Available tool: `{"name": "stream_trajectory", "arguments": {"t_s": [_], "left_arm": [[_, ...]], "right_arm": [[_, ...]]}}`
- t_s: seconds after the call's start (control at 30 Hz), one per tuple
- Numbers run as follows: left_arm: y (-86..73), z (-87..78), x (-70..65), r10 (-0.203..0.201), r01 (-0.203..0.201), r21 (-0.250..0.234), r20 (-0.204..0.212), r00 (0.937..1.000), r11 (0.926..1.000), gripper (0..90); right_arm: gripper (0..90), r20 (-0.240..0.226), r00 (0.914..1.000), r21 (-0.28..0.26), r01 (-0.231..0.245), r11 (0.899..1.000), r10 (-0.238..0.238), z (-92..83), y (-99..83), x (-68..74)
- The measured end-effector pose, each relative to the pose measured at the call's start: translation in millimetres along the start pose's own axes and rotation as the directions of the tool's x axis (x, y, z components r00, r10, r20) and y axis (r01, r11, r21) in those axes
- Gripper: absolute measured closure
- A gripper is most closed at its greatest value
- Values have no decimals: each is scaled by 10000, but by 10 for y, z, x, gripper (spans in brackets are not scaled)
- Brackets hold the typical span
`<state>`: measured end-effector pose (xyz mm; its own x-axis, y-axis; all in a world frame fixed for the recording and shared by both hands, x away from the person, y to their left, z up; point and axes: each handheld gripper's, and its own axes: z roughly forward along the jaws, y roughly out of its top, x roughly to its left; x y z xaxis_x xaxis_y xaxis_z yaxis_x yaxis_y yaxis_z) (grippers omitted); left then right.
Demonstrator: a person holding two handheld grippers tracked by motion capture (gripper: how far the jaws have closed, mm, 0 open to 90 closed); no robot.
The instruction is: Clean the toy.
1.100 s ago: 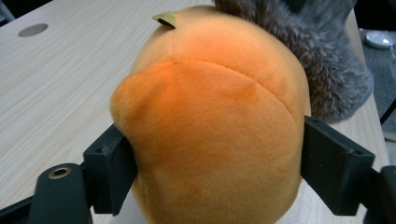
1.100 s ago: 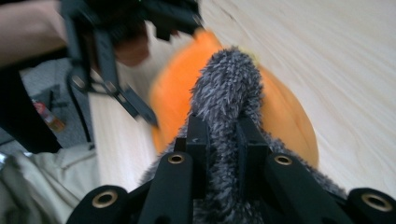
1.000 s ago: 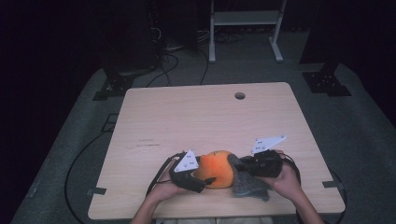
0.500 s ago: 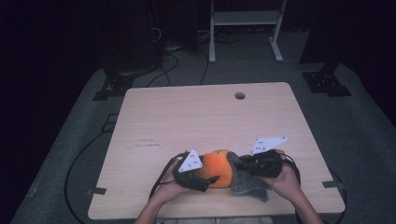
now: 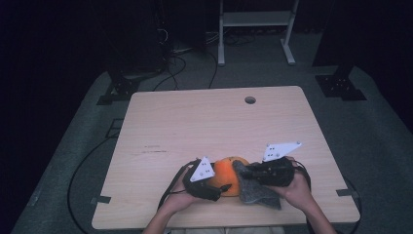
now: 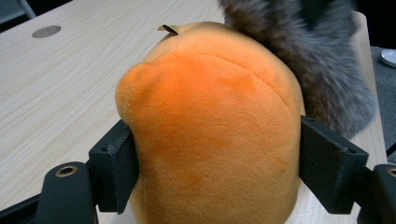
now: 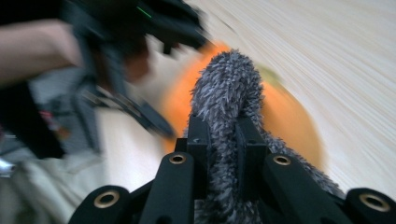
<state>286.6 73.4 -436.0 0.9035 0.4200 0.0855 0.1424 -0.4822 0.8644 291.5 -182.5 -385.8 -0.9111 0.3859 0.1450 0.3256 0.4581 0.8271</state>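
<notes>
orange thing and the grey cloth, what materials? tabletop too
Orange toy: looks like short-pile plush over soft stuffing; matte nap, stitched seam, and it bulges between the left gripper jaws.
Grey cloth: shaggy microfibre or chenille by the look, with tufted fibres standing out; it bunches in the right gripper.
Table: pale wood-grain surface, probably laminate; smooth and matte.

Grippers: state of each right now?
Left gripper: closed on the orange plush.
Right gripper: closed on the grey cloth.

grey cloth point(image 5: 257, 187) now draped higher over orange plush point(image 5: 228, 173).
</notes>
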Motion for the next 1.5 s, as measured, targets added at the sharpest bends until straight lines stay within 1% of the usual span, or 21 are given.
{"name": "stream_trajectory", "arguments": {"t_s": [0.07,0.2,0.27,0.33,0.37,0.47,0.63,0.7,0.8,0.93,1.0,1.1,1.17,1.23,1.3,1.33,1.37,1.4,1.43,1.47,1.5], "left_arm": [[8,-16,-3,62,-65,130,263,9996,9999,193],[-23,-59,76,-569,589,-214,840,9948,9980,204],[-12,-45,55,-422,439,-255,635,9971,9987,236],[7,-30,27,-275,288,-257,521,9983,9993,254],[27,-18,-18,4,7,-227,471,9989,9997,262],[21,-28,-34,286,-282,-100,414,9987,9996,270],[-36,-37,-3,354,-342,-217,569,9978,9992,285],[-25,-32,-6,409,-397,-175,696,9967,9991,221],[11,-31,11,-276,297,-247,803,9964,9993,174],[14,-53,78,-1191,1228,-535,677,9906,9910,217],[15,-56,66,-881,908,-579,489,9949,9942,272],[32,-57,-22,204,-187,-629,263,9994,9978,320],[58,-58,-116,1263,-1248,-562,226,9917,9906,327],[72,-59,-179,2175,-2163,-424,258,9757,9754,329],[67,-56,-178,2194,-2178,-427,367,9749,9751,302],[58,-35,-138,1419,-1388,-461,720,9873,9892,199],[58,-35,-138,1419,-1388,-461,720,9873,9892,175],[60,-30,-105,768,-711,-615,964,9924,9956,175],[69,-27,-96,532,-465,-659,1034,9932,9967,160],[80,-31,-103,706,-655,-571,920,9933,9962,170],[81,-41,-117,971,-927,-590,776,9922,9939,265]], "right_arm": [[786,128,9992,344,363,9987,-368,69,49,51],[787,416,9991,655,34,9978,-61,72,-18,-35],[788,552,9985,603,-103,9981,70,9,-21,-52],[788,127,9999,186,-41,9998,39,-16,21,8],[787,-172,9994,168,303,9994,-300,13,84,97],[787,-124,9978,482,653,9967,-648,93,120,155],[789,359,9992,408,-161,9990,146,4,60,-13],[789,246,9993,212,-281,9994,276,-21,69,-19],[788,112,9999,659,-74,9978,67,52,66,1],[787,-348,9977,1241,-526,9909,573,32,9,-76],[787,-277,9986,1360,-413,9899,454,-2,-12,-73],[787,-105,9994,845,-327,9959,337,-64,32,-61],[786,85,9997,386,-235,9990,232,-105,98,-51],[785,215,9996,145,-178,9997,175,-115,161,-32],[786,104,9999,491,19,9988,-24,-72,178,-11],[787,-2,10000,941,-11,9956,11,-9,149,1],[787,-2,10000,941,-11,9956,11,-9,149,1],[787,-99,9999,1035,-56,9946,66,3,142,1],[787,-156,9999,1026,27,9947,-11,10,139,13],[787,-114,9999,1049,95,9944,-83,9,142,26],[788,35,9999,976,148,9951,-152,-10,134,15]]}}
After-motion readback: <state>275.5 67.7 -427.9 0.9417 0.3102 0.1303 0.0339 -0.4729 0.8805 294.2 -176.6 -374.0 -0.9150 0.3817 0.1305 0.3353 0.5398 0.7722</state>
